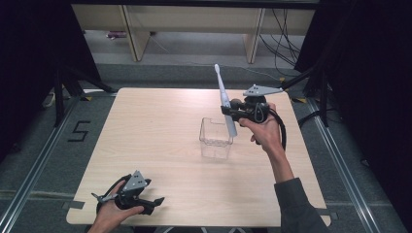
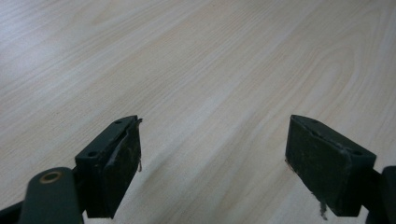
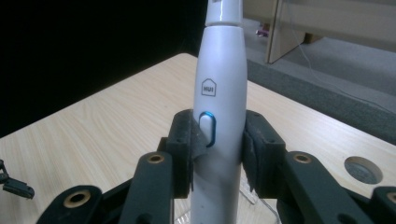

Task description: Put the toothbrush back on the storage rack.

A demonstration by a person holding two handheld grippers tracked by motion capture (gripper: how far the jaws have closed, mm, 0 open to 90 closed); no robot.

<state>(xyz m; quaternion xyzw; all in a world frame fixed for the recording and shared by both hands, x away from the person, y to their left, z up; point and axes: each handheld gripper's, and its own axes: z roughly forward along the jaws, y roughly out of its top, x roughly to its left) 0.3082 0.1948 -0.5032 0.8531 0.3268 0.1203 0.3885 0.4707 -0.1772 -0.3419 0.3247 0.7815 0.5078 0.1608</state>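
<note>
One pale wood table (image 1: 160,145), grey carpet (image 1: 29,150)

On the table (image 1: 160,131), the clear plastic container (image 1: 215,137) sits just right of centre. The electric toothbrush (image 1: 225,97) stands at its 1 o'clock corner, held upright by the right gripper (image 1: 232,112), head up. The left gripper (image 1: 145,200) rests at 7 o'clock, well apart, by the near edge.
</note>
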